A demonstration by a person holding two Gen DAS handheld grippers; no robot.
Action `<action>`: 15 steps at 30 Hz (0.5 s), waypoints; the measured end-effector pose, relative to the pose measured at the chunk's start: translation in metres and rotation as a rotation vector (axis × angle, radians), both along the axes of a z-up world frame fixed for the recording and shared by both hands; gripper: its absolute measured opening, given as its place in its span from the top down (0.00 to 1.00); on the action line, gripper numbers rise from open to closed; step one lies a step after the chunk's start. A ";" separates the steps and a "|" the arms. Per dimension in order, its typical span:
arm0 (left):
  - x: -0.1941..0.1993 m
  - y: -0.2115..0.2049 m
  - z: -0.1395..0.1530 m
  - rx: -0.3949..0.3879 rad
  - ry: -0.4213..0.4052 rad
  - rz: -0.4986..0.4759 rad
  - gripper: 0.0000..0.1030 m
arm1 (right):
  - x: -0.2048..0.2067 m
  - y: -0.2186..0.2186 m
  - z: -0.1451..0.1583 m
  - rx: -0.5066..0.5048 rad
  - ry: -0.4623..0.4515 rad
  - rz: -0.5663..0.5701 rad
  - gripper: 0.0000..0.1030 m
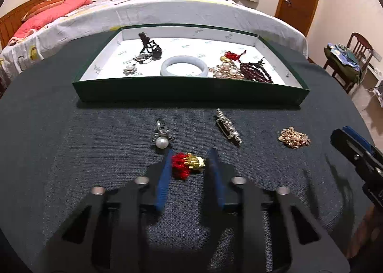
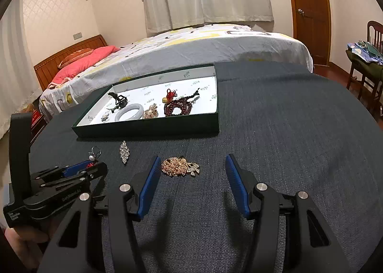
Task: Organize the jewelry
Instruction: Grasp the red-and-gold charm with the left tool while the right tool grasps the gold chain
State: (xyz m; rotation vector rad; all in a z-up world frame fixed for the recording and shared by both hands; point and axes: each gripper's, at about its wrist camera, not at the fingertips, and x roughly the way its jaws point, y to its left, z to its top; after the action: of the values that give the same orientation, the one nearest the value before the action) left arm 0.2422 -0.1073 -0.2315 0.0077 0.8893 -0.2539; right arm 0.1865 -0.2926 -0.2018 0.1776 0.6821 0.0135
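A red tassel charm with a gold cap lies on the dark cloth, and my left gripper is closed around it, its blue pads against the tassel and the cap. From the right wrist view the charm shows as a red speck between those jaws. My right gripper stands open just short of a gold cluster brooch, nothing between its fingers. A pearl ring and a rhinestone clip lie loose in front of the green tray.
The tray holds a white bangle, dark red beads, black pieces and other jewelry. A bed runs behind the table. A chair with clothes stands at the right, near a wooden door.
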 end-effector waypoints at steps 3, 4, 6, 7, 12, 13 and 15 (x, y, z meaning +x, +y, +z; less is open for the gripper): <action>-0.002 -0.001 0.000 -0.006 -0.003 -0.016 0.83 | 0.001 0.002 -0.002 -0.003 0.010 0.003 0.47; -0.002 -0.001 0.001 -0.006 -0.005 -0.018 0.83 | 0.002 0.002 -0.003 -0.005 0.014 0.005 0.47; -0.005 0.000 0.003 -0.003 -0.021 -0.020 0.84 | 0.003 0.004 -0.005 -0.008 0.022 0.008 0.47; -0.007 0.000 0.004 -0.001 -0.027 -0.021 0.84 | 0.003 0.004 -0.005 -0.009 0.023 0.008 0.47; -0.015 0.010 0.009 -0.006 -0.041 -0.011 0.84 | 0.008 0.009 -0.007 -0.016 0.042 0.018 0.47; -0.015 0.014 0.011 -0.010 -0.043 -0.005 0.84 | 0.009 0.010 -0.008 -0.015 0.045 0.022 0.47; -0.016 0.020 0.016 -0.019 -0.051 0.008 0.84 | 0.013 0.014 -0.010 -0.018 0.061 0.035 0.47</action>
State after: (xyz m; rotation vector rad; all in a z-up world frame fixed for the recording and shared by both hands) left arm 0.2260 -0.0870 -0.2156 -0.0072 0.8356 -0.2536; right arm 0.1994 -0.2785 -0.2115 0.1496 0.7463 0.0357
